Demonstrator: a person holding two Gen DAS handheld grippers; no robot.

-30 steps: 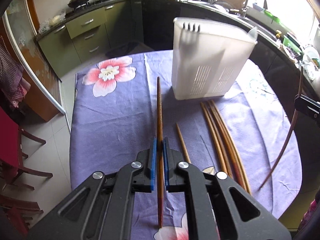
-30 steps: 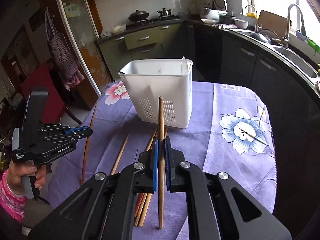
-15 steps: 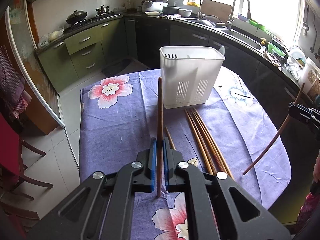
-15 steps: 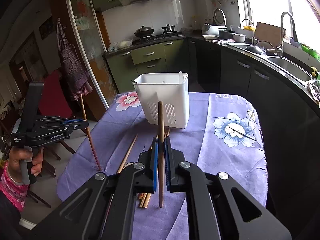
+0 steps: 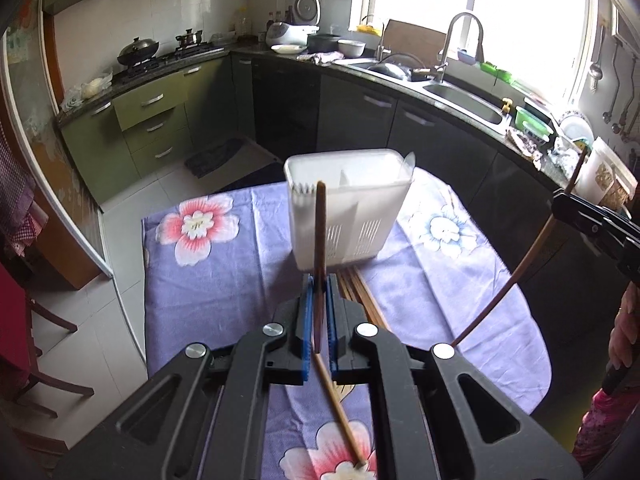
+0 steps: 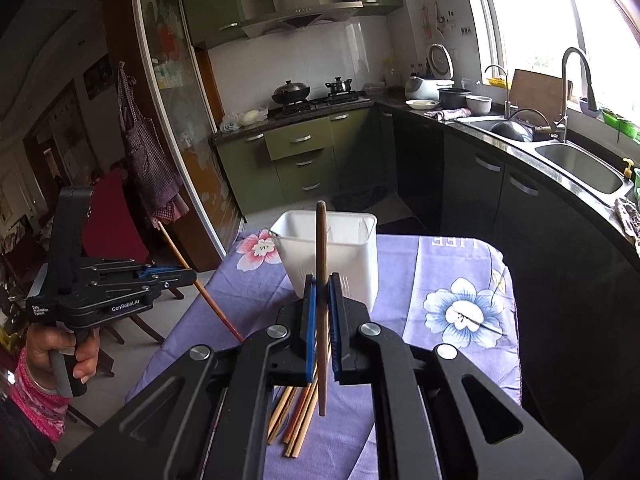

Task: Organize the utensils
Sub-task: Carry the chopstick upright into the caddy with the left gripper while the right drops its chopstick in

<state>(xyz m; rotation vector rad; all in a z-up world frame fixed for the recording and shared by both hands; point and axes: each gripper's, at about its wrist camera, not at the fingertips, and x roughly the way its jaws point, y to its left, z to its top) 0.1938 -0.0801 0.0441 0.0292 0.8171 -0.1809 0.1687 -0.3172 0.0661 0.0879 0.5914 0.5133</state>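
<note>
My left gripper (image 5: 319, 284) is shut on a dark brown chopstick (image 5: 319, 232) that stands up between its blue pads, in front of the white utensil holder (image 5: 352, 216). My right gripper (image 6: 321, 284) is shut on another brown chopstick (image 6: 321, 248), which points up in front of the same holder (image 6: 344, 256). Both grippers hang above the purple flowered tablecloth (image 5: 224, 280). Several loose chopsticks (image 6: 298, 424) lie on the cloth below the right gripper. One light chopstick (image 5: 340, 412) lies under the left gripper. Each wrist view shows the other gripper with its chopstick (image 5: 516, 276) at the side.
Kitchen counters with a sink (image 5: 464, 100) and a stove (image 5: 160, 60) curve around the far side of the table. A person's hand (image 6: 60, 356) in a pink sleeve holds the left gripper's handle. Red chairs (image 5: 16, 320) stand left of the table.
Both grippers have risen with their chopsticks, lifting them off the cloth. The holder and table now look smaller and farther below.
</note>
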